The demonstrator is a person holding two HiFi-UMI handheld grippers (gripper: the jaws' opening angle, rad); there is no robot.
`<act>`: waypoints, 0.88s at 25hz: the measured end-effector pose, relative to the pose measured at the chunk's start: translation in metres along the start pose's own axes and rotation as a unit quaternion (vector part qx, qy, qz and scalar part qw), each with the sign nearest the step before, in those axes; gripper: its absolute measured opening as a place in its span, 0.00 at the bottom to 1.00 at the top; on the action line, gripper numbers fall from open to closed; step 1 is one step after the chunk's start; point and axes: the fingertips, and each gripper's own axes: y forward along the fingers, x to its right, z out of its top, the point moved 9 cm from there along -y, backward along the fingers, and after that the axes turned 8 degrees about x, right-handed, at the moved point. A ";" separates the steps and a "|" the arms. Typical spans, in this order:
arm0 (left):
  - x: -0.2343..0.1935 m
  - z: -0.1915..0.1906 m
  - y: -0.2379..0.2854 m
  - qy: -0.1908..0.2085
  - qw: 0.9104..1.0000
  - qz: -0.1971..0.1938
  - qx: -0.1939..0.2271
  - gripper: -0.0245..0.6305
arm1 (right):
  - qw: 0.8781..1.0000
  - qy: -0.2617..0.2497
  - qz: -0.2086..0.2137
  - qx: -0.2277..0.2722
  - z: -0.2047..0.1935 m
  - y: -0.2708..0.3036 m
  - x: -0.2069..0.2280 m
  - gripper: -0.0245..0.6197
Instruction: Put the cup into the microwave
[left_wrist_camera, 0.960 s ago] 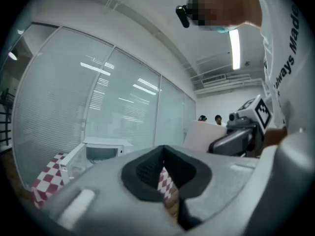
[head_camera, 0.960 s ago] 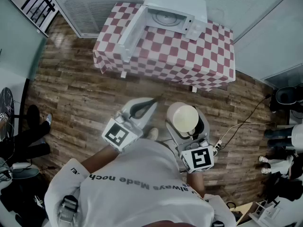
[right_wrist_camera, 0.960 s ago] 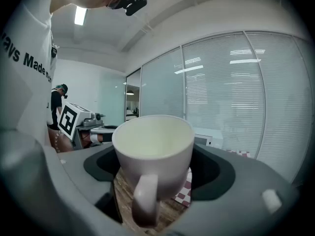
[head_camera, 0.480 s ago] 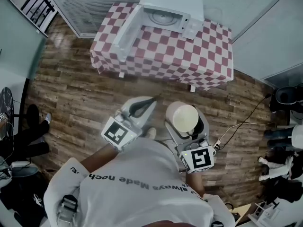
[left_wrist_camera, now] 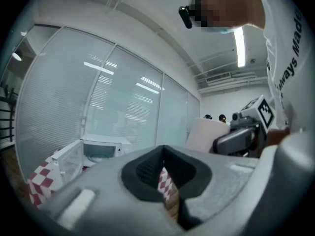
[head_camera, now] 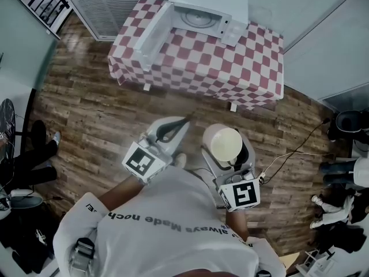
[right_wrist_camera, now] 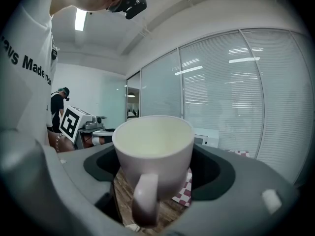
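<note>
The wooden floor point(head_camera: 92, 114) fills most of the head view. A table point(head_camera: 230, 68) under a red-and-white checked cloth stands at the upper centre of the frame, against the glass wall.

The person point(head_camera: 173, 224) in a white shirt fills the bottom of the frame and stands well apart from the table.

The white microwave point(head_camera: 210, 4) sits at the table's far edge, at the top centre. Its door point(head_camera: 153, 30) is swung fully open to the left, and the turntable shows inside.

The left gripper point(head_camera: 183, 123) is just left of centre and points towards the table. Its jaws are drawn together to a narrow slit with nothing between them (only checked cloth and floor show through the gap).

The right gripper point(head_camera: 226, 150), just right of centre, has its jaws spread wide and clamped on the sides of the cup point(right_wrist_camera: 152, 141). The cup is pale, upright and looks empty. Its handle faces back towards the person. It is held above the floor, well short of the microwave.
</note>
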 end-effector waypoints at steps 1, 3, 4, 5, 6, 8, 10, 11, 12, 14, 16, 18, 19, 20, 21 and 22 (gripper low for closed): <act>0.000 -0.002 0.001 0.000 1.000 -0.001 -0.001 0.04 | 1.000 -0.001 0.001 0.000 0.000 0.001 0.002 0.69; 0.000 -0.004 0.004 0.001 1.000 -0.004 -0.001 0.04 | 1.000 -0.001 0.003 -0.001 0.000 0.003 0.005 0.69; -0.001 -0.005 0.006 0.001 1.000 -0.004 -0.001 0.04 | 1.000 -0.001 0.004 -0.001 -0.001 0.004 0.005 0.69; -0.002 -0.005 0.007 -0.002 1.000 -0.002 -0.002 0.04 | 1.000 0.001 0.004 -0.001 -0.001 0.006 0.006 0.69; -0.004 -0.006 0.008 -0.005 1.000 -0.001 -0.003 0.04 | 1.000 0.002 0.005 -0.001 -0.001 0.008 0.006 0.69; -0.010 -0.007 0.009 -0.006 1.000 -0.003 -0.003 0.04 | 1.000 0.004 0.006 -0.004 -0.003 0.014 0.007 0.69; -0.019 -0.007 0.012 -0.009 1.000 -0.003 -0.003 0.04 | 1.000 0.005 0.007 -0.006 -0.004 0.025 0.009 0.69; -0.025 -0.007 0.014 -0.012 1.000 -0.003 -0.002 0.04 | 1.000 0.005 0.008 -0.008 -0.004 0.031 0.010 0.69; -0.031 -0.007 0.016 -0.015 1.000 -0.002 -0.001 0.04 | 1.000 0.004 0.009 -0.009 -0.005 0.038 0.011 0.69; -0.048 -0.008 0.018 -0.011 1.000 -0.004 -0.002 0.04 | 1.000 0.004 0.012 -0.011 -0.004 0.054 0.014 0.69; -0.067 -0.010 0.021 -0.008 1.000 -0.005 -0.009 0.04 | 1.000 0.003 0.014 -0.014 -0.003 0.073 0.016 0.69; -0.087 -0.008 0.026 -0.009 1.000 -0.005 -0.008 0.04 | 1.000 0.004 0.015 -0.015 -0.001 0.094 0.020 0.69; -0.098 -0.007 0.029 -0.010 1.000 -0.005 -0.003 0.04 | 1.000 0.005 0.014 -0.016 0.000 0.105 0.022 0.69; -0.109 -0.005 0.033 -0.012 1.000 -0.006 0.001 0.04 | 1.000 0.005 0.014 -0.017 0.001 0.116 0.024 0.69; -0.120 -0.004 0.037 -0.015 1.000 -0.007 0.003 0.04 | 1.000 0.004 0.015 -0.017 0.002 0.128 0.027 0.69; -0.132 -0.003 0.041 -0.016 1.000 -0.007 0.004 0.04 | 1.000 0.003 0.016 -0.018 0.003 0.140 0.029 0.69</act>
